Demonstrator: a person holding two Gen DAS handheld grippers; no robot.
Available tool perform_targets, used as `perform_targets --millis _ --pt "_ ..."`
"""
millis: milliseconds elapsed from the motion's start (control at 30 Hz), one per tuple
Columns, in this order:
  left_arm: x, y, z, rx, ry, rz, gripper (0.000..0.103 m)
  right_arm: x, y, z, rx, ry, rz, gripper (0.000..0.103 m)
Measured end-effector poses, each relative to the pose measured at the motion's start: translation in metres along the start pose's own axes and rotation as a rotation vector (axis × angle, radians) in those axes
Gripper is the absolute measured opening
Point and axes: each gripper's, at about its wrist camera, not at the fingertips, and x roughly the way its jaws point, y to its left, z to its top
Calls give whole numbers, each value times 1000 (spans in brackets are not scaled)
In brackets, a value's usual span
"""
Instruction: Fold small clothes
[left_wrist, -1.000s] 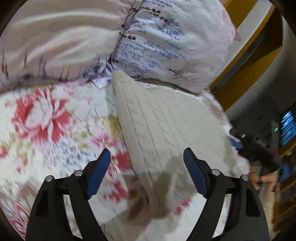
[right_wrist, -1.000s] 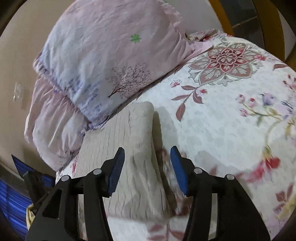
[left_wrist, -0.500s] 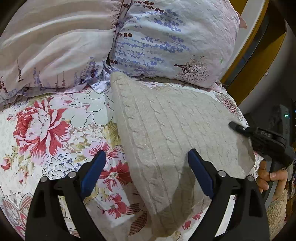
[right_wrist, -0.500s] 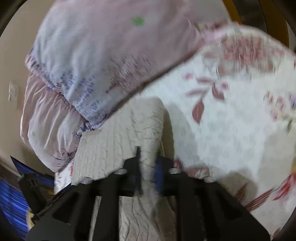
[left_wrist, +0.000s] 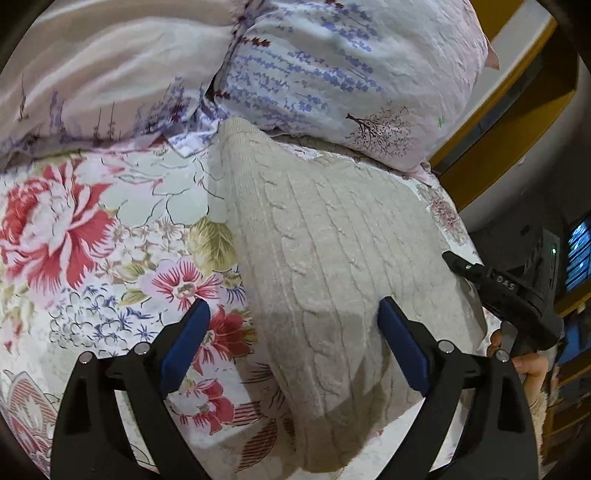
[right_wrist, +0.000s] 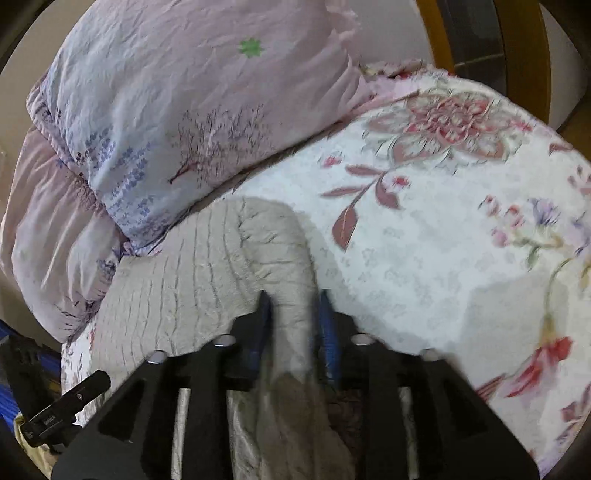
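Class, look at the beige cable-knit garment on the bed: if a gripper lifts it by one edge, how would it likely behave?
The knit garment would probably droop, since its edge bunches softly between the right gripper. Its thick cable knit suggests some weight. It seems unlikely to slip; the texture looks grippy.

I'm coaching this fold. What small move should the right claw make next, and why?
Probably close the right claw firmly on the sweater edge. Its jaws have just been opening, and a ridge of knit stands between the blue pads; whether they press on it I can't tell. The left claw hangs open above the sweater.
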Motion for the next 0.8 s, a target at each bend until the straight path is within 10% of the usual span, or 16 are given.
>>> perform_targets --millis 500,700,800 --pt "12 19 39 -119 0 -78 89 57 0 52 219 197 180 58" --pt "35 43 81 -225 -4 -91 47 57 18 50 119 156 201 12" --pt "39 46 88 -217 -17 -72 17 30 20 56 91 16 275 10"
